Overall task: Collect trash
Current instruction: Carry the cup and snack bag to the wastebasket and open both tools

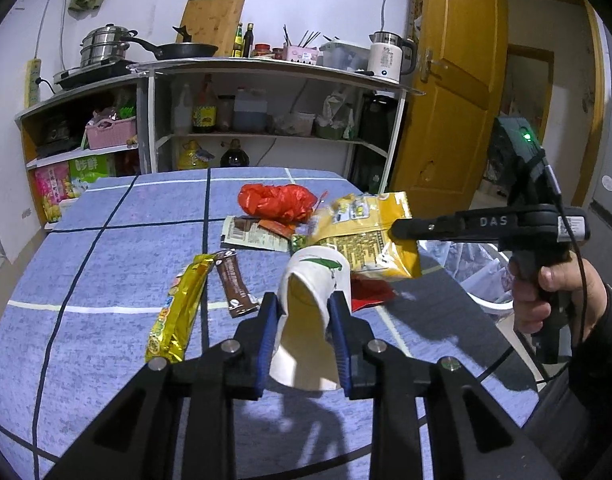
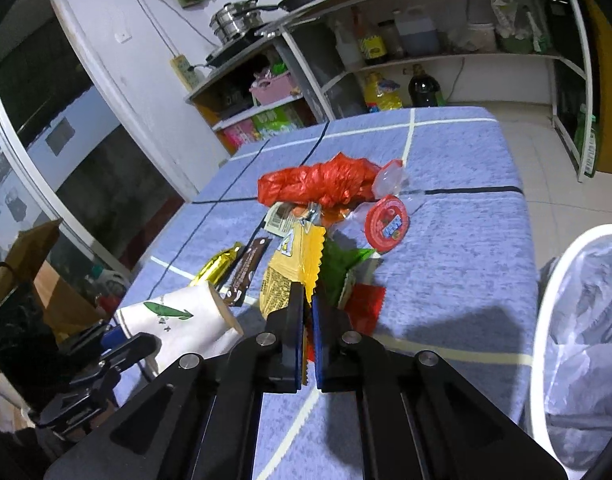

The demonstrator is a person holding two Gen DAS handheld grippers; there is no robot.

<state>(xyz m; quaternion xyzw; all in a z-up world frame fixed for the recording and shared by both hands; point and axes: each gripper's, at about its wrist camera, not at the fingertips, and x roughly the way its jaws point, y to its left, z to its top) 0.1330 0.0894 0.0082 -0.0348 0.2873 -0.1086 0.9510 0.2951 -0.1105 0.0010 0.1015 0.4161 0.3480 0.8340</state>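
The left hand-held gripper (image 1: 306, 316) is closed around a squashed white paper cup (image 1: 311, 308) above the counter (image 1: 106, 280). The right hand-held gripper (image 2: 307, 320) pinches a yellow snack bag (image 2: 292, 268) above the counter's right edge, beside the lined bin (image 2: 585, 340).

walls: white | door (image 1: 453, 92): yellow wood (ajar) | shelf unit (image 1: 266, 80): metal | floor (image 2: 545, 168): pale tile

White paper cup (image 1: 311, 308), squashed, lifted off bench. Yellow snack bag (image 2: 292, 268) raised just beside it. Beyond the cup: red plastic bag (image 1: 278, 199), gold wrapper (image 1: 177, 308), brown wrapper (image 1: 234, 288), w/ other scraps.
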